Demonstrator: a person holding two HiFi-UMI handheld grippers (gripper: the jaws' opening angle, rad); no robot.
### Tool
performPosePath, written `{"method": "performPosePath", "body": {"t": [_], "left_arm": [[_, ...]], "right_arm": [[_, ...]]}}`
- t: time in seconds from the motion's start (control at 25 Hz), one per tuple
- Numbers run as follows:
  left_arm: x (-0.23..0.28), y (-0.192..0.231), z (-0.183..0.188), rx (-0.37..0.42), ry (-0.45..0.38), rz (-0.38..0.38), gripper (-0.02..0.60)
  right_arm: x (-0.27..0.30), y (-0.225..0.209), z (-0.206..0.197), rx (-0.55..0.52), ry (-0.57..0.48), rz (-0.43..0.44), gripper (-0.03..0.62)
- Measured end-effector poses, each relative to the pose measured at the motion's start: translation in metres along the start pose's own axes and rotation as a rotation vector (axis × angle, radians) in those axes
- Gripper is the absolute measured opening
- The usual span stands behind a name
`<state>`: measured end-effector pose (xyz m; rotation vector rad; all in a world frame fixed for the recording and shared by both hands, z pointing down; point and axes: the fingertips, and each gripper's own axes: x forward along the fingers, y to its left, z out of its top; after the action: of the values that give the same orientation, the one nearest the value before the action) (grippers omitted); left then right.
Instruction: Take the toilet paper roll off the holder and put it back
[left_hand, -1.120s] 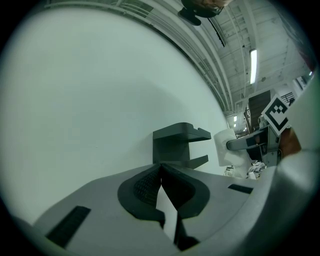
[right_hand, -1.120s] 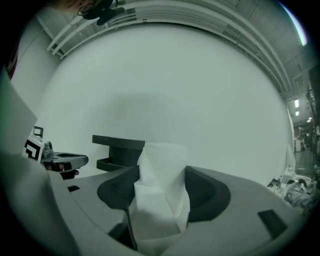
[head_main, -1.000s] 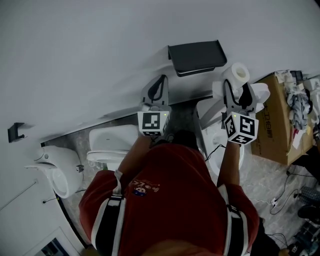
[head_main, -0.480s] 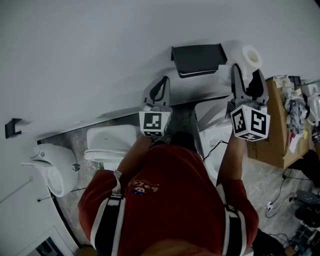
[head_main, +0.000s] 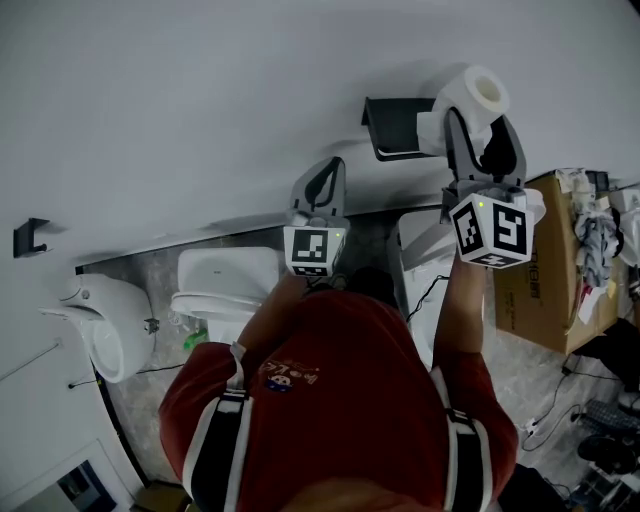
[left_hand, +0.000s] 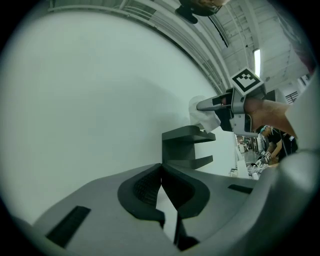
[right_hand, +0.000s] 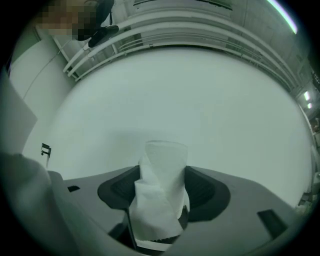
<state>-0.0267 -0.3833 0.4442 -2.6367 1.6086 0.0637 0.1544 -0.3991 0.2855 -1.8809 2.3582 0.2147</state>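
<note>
White toilet paper roll (right_hand: 162, 192), clamped in my right gripper (head_main: 480, 120), could squash and slip beside holder (head_main: 392, 128); left gripper (head_main: 326, 172) jaws together, empty.

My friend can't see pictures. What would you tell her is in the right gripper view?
The right gripper holds a white toilet paper roll between its two dark fingers. Behind it is a plain pale wall, with a small dark hook far off on the left.

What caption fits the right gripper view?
Right gripper holding a white toilet paper roll before a plain wall.
</note>
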Motion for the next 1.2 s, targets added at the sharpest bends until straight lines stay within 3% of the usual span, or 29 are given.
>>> {"method": "performPosePath", "body": {"t": [0.4,0.76,1.2], "left_arm": [[-0.013,0.025,-0.006,-0.013,0.010,0.053,0.018],[-0.013,0.021,-0.010,-0.011,0.018,0.040,0.018],[-0.011,0.023,-0.008,-0.013,0.014,0.043,0.018]], "right_arm": [[0.022,0.039,-0.022,0.012,0.071,0.070,0.288],[0.024,0.046,-0.038,-0.048,0.134,0.047,0.295],[0.017,0.042,-0.027,-0.047,0.100,0.045,0.377]]}}
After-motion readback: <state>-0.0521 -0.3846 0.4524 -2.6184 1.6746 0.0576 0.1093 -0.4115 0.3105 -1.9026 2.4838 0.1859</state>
